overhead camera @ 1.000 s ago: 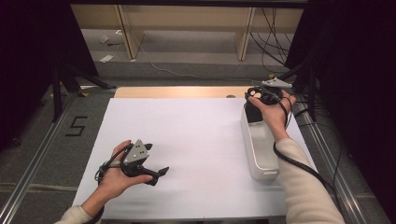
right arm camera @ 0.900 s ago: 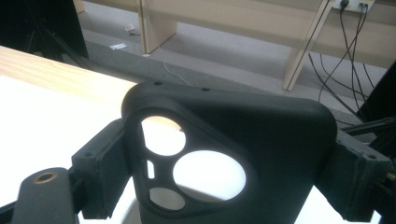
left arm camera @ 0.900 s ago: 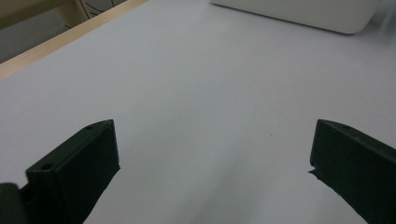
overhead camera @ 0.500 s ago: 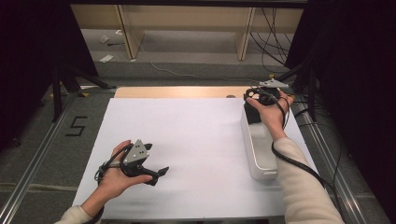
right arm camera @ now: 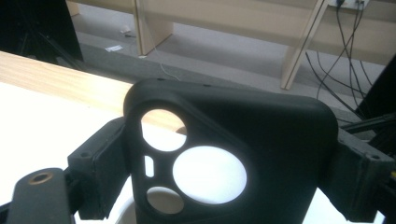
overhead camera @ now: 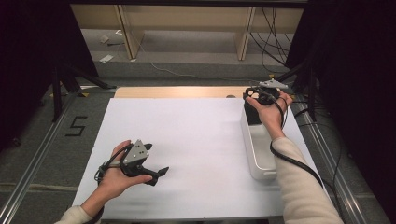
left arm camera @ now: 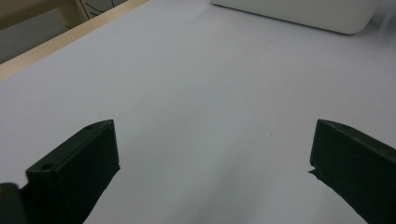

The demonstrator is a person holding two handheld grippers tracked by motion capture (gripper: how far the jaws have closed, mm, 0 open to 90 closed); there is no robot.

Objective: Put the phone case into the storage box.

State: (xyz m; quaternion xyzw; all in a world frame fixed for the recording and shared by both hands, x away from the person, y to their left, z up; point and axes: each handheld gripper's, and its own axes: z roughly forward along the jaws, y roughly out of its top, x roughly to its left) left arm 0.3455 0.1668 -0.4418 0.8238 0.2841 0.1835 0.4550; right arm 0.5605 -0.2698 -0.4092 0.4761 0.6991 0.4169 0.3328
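A black phone case [right arm camera: 271, 135] with round camera cut-outs stands upright between the jaws of my right gripper [right arm camera: 229, 163], which is shut on its two long edges. In the high view this right gripper [overhead camera: 256, 100] holds the phone case [overhead camera: 252, 115] over the far end of a long white bin [overhead camera: 260, 161] at the table's right side. My left gripper [overhead camera: 158, 174] rests low on the white sheet near the front left. In the left gripper view its jaws [left arm camera: 215, 154] stand wide apart with nothing between them.
The white sheet [overhead camera: 196, 135] covers most of the table, with a strip of wooden edge [overhead camera: 177, 91] at the far side. The white bin [left arm camera: 299, 11] lies ahead of the left gripper. Cables and shelf legs stand on the floor beyond the table.
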